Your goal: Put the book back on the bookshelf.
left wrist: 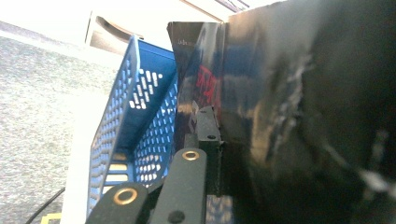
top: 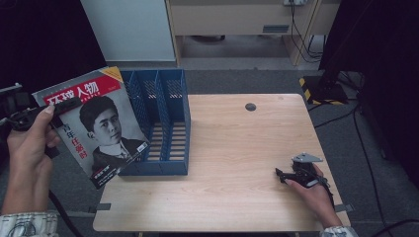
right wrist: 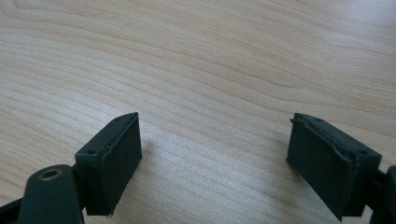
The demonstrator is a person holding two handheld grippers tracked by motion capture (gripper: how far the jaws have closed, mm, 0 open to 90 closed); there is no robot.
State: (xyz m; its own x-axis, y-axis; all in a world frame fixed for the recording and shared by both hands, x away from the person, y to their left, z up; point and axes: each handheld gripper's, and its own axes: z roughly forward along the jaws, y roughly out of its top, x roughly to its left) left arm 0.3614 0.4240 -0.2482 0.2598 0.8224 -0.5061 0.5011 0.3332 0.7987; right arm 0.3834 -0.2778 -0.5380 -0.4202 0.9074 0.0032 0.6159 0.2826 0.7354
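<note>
A magazine [top: 101,129] with a red title band and a black-and-white portrait hangs tilted in the air left of the table. My left gripper [top: 63,106] is shut on the magazine's upper left edge. In the left gripper view one black jaw presses against the glossy dark cover [left wrist: 280,116], and my left gripper [left wrist: 218,127] points toward the blue file rack [left wrist: 135,116]. The blue file rack [top: 165,123] stands on the table's left side, its slots showing nothing inside. My right gripper [top: 283,175] rests open on the table at the right, nothing between its pads [right wrist: 114,156].
The wooden table [top: 232,148] has a small dark cable hole [top: 250,106] near its far edge. Grey carpet, cables and a black stand [top: 326,89] lie beyond the table on the right. A cabinet stands at the back.
</note>
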